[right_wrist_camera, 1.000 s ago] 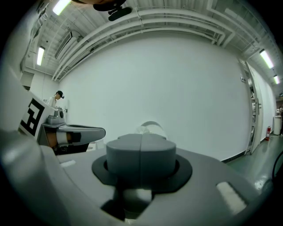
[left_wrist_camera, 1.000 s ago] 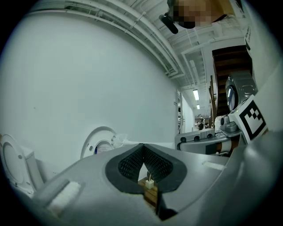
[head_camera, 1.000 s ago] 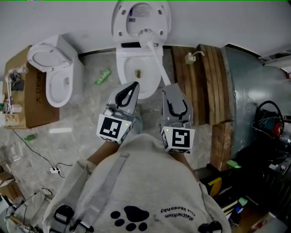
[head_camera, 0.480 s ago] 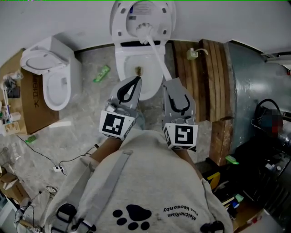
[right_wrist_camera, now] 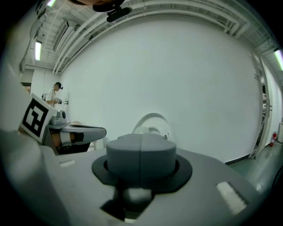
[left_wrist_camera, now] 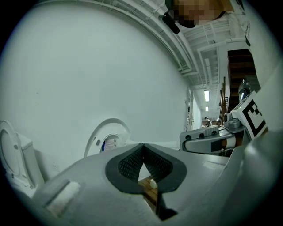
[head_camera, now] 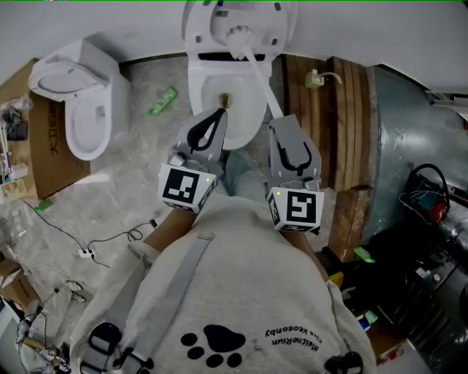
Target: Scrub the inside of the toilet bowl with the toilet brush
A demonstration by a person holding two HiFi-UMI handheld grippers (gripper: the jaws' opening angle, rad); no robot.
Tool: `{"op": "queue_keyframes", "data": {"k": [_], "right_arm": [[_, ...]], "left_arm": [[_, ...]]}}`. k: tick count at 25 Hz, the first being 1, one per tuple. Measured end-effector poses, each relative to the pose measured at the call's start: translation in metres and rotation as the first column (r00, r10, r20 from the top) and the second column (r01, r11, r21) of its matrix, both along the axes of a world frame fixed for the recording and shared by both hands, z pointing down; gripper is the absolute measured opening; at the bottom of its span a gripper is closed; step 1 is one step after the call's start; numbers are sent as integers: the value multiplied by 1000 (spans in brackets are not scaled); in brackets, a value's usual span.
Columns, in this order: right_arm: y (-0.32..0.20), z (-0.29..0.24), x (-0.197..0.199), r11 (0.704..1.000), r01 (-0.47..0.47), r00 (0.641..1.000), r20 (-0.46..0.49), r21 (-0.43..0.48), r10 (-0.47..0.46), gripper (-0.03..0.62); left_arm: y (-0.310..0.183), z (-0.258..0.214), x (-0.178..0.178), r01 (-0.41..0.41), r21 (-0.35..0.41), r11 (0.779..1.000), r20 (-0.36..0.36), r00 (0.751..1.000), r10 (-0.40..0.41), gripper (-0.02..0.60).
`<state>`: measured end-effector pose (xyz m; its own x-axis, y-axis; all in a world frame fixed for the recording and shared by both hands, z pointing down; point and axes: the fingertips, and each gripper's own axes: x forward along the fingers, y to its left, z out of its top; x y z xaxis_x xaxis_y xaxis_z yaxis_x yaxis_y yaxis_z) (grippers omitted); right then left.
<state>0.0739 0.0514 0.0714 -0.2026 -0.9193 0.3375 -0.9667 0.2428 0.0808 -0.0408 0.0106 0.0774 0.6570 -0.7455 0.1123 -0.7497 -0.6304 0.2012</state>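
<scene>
A white toilet (head_camera: 208,102) stands at the top of the head view with its lid (head_camera: 238,18) raised. A small brown bit lies in the bowl. My right gripper (head_camera: 281,120) is shut on the handle of a white toilet brush (head_camera: 254,73). The brush head (head_camera: 235,35) rests up against the raised lid, above the bowl. In the right gripper view the jaws are closed at the gripper (right_wrist_camera: 141,141), with the lid (right_wrist_camera: 152,121) behind. My left gripper (head_camera: 219,115) hovers over the bowl's front rim, shut and holding nothing. Its tips meet at the gripper (left_wrist_camera: 142,148).
A second white toilet (head_camera: 80,109) and a cardboard box (head_camera: 40,153) stand at the left. Wooden planks (head_camera: 344,117) and a grey metal tank (head_camera: 417,124) lie right of the toilet. A green wrapper (head_camera: 163,101) and a power strip with cable (head_camera: 88,253) are on the floor.
Both grippers have come a little closer to the toilet, and the right one has shifted slightly right. The brush head stays against the raised lid.
</scene>
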Motion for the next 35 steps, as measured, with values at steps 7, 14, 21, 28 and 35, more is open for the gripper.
{"op": "queue_keyframes", "data": {"k": [7, 14, 21, 28, 35], "right_arm": [[-16, 7, 10, 997, 81, 997, 15, -8, -81, 149], [-33, 11, 21, 993, 121, 992, 45, 8, -121, 149], [-46, 47, 33, 989, 133, 990, 54, -62, -130, 149], [-49, 87, 40, 979, 147, 988, 60, -140, -140, 149], [-56, 132, 37, 969, 164, 985, 82, -185, -151, 149]], "left_arm": [[-18, -4, -4, 92, 36, 995, 31, 995, -93, -6], [-34, -11, 2, 126, 71, 990, 80, 988, -131, -6], [-52, 19, 19, 108, 7, 994, 103, 989, -108, -6], [-46, 53, 23, 103, -19, 995, 76, 992, -101, -6], [-44, 95, 21, 89, -38, 995, 103, 991, -85, -6]]}}
